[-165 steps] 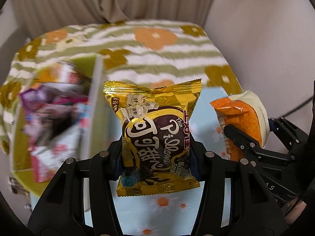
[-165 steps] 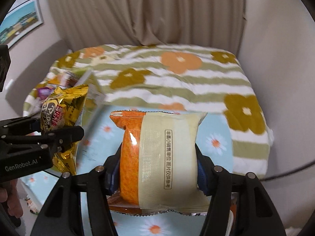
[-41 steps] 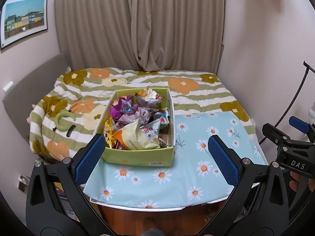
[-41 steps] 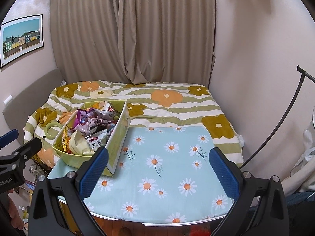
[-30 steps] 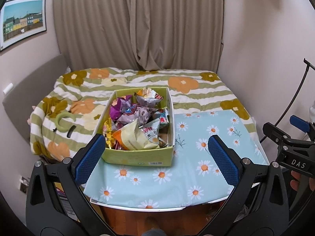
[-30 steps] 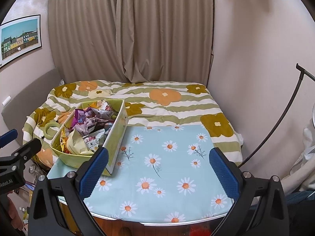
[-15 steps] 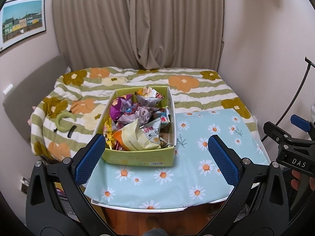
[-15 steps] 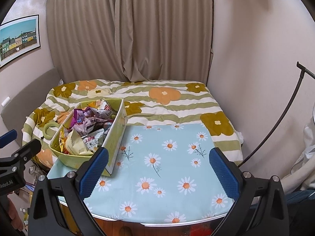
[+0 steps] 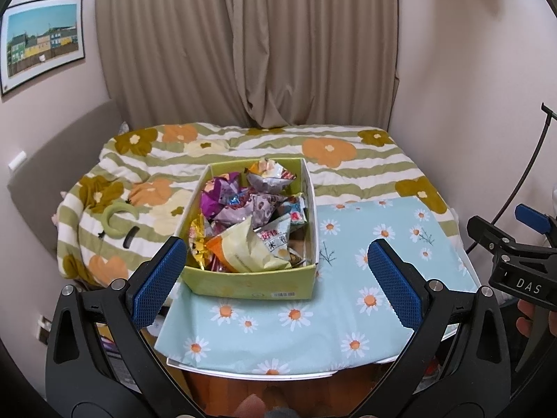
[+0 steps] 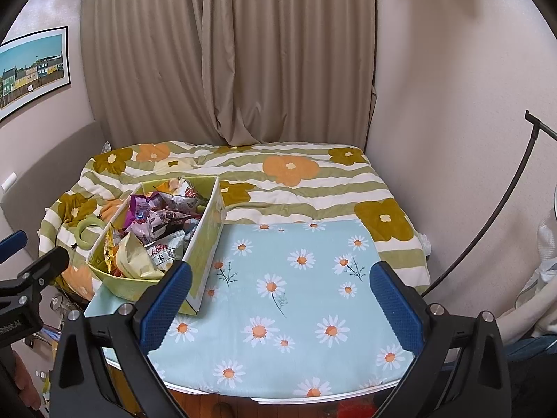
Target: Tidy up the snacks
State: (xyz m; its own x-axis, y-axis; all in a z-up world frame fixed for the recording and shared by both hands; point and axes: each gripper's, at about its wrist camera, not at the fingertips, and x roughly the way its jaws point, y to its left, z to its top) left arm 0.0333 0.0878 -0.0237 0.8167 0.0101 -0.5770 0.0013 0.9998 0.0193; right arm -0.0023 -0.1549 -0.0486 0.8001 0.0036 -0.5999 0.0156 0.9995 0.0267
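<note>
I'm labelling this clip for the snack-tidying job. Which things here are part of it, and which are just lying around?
Part of the job:
green box
snack packets piled inside it
left gripper, open
right gripper, open

Just lying about:
green ring on the flowered bedspread
framed picture on the wall
daisy tablecloth
curtain

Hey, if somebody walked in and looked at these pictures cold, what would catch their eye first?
Probably the yellow-green cardboard box, heaped with crinkly snack packets, at the left end of the daisy-print light blue tablecloth. Then the two open grippers in the foreground, the left gripper and the right gripper, both empty, with blue-padded fingers. Behind lies the green-striped floral quilt.
</note>
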